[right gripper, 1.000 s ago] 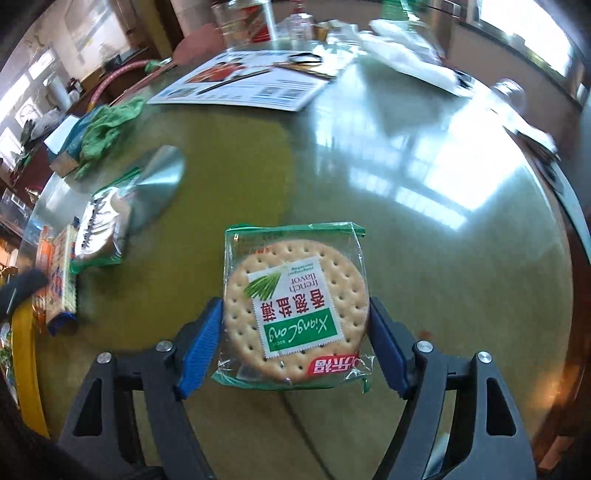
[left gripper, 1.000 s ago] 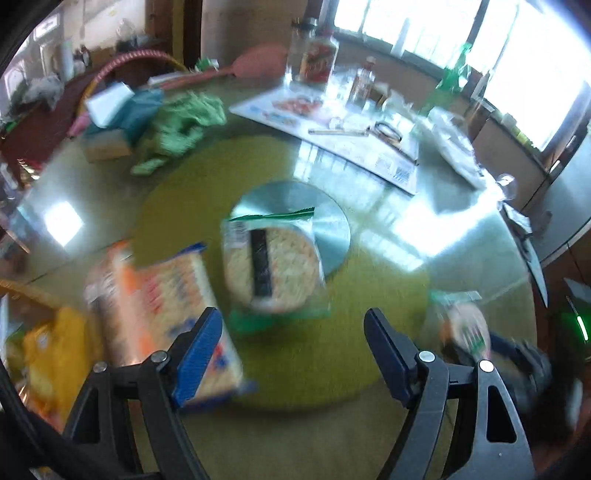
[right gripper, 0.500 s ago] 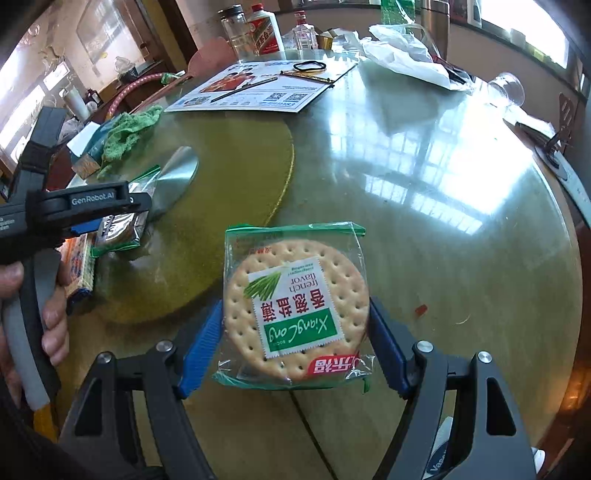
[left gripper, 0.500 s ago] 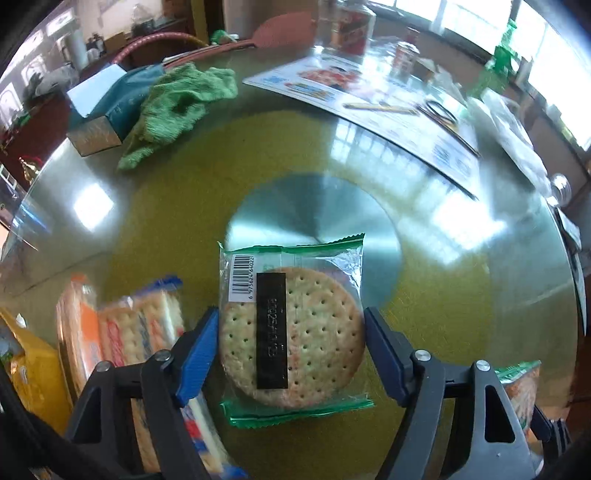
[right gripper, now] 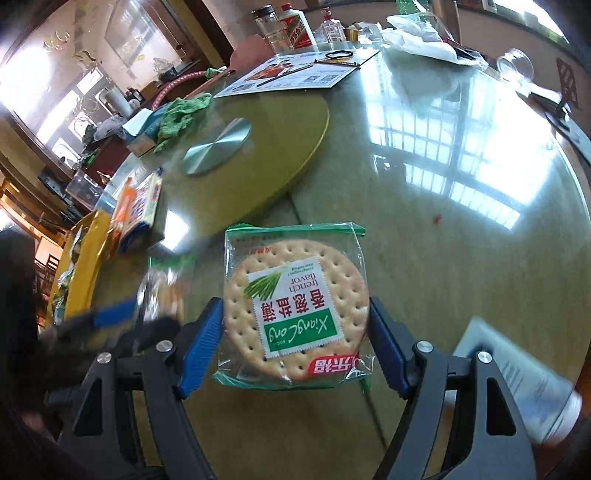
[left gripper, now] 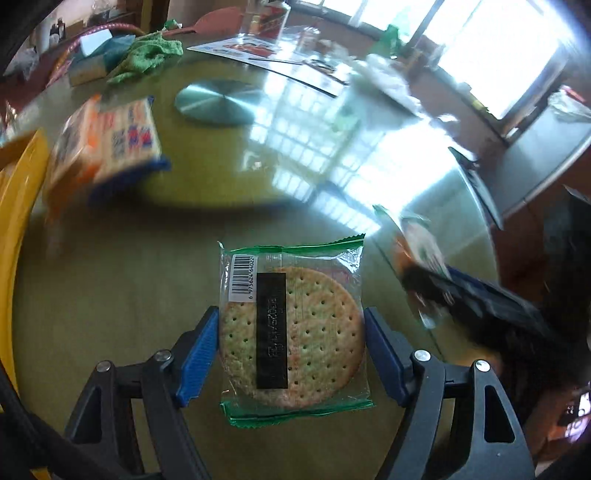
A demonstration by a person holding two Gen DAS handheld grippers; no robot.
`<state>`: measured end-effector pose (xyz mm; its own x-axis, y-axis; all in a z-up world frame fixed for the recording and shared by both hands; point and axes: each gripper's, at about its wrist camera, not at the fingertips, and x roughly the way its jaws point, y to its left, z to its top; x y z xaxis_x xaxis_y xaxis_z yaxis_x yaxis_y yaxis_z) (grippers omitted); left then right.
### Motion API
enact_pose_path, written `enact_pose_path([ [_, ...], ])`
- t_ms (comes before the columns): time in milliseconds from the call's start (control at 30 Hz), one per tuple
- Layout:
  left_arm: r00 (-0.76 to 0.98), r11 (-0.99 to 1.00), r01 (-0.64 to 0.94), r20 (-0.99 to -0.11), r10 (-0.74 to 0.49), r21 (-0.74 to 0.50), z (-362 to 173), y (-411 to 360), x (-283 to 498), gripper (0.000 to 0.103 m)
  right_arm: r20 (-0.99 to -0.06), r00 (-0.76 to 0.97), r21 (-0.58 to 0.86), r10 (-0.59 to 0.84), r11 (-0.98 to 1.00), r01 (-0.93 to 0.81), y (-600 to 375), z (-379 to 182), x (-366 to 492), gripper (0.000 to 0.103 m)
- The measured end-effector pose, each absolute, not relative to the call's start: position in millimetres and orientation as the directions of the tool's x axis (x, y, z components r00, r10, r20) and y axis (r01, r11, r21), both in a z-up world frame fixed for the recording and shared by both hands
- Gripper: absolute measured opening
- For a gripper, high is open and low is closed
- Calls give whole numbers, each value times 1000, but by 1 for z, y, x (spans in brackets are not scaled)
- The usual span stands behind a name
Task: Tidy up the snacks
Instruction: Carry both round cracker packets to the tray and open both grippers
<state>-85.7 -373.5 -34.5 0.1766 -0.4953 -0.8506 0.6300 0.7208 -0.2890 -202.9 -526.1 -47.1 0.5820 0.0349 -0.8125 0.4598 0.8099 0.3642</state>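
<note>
My left gripper (left gripper: pixel 291 317) is shut on a clear green-edged packet with one round cracker (left gripper: pixel 306 332), barcode side up, its blue pads pressing both sides above the glass table top. My right gripper (right gripper: pixel 295 310) is shut on a like cracker packet (right gripper: pixel 295 295), label side up. Each gripper shows as a blur in the other's view: the right gripper (left gripper: pixel 461 291) at the right, the left gripper (right gripper: pixel 110 314) at the left. An orange and blue cracker pack (left gripper: pixel 107 144) lies on the table beside a yellow basket (left gripper: pixel 18 206).
A yellow-green turntable (right gripper: pixel 288 140) with a metal disc (right gripper: pixel 216 147) fills the table's middle. Beyond it lie a green cloth (left gripper: pixel 147 55), a tissue box (left gripper: pixel 92 62), a leaflet (right gripper: pixel 295 74) and bottles (right gripper: pixel 291 29). A white paper (right gripper: pixel 524 376) lies near right.
The left gripper came onto the cracker packet by the metal disc, took hold of it and carried it back off the turntable. The right gripper shifted with its packet; the two grippers now sit side by side.
</note>
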Motion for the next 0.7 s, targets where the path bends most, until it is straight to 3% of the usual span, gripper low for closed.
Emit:
enact_pose_path([
  [200, 262, 723, 657, -835, -483, -212, -33, -323, -129, 76, -813, 581, 362, 37, 814, 455, -485, -45, -218, 76],
  [700, 271, 762, 564, -801, -534, -317, -26, -243, -130, 76, -715, 684, 522, 148, 763, 381, -430, -28, -217, 76],
])
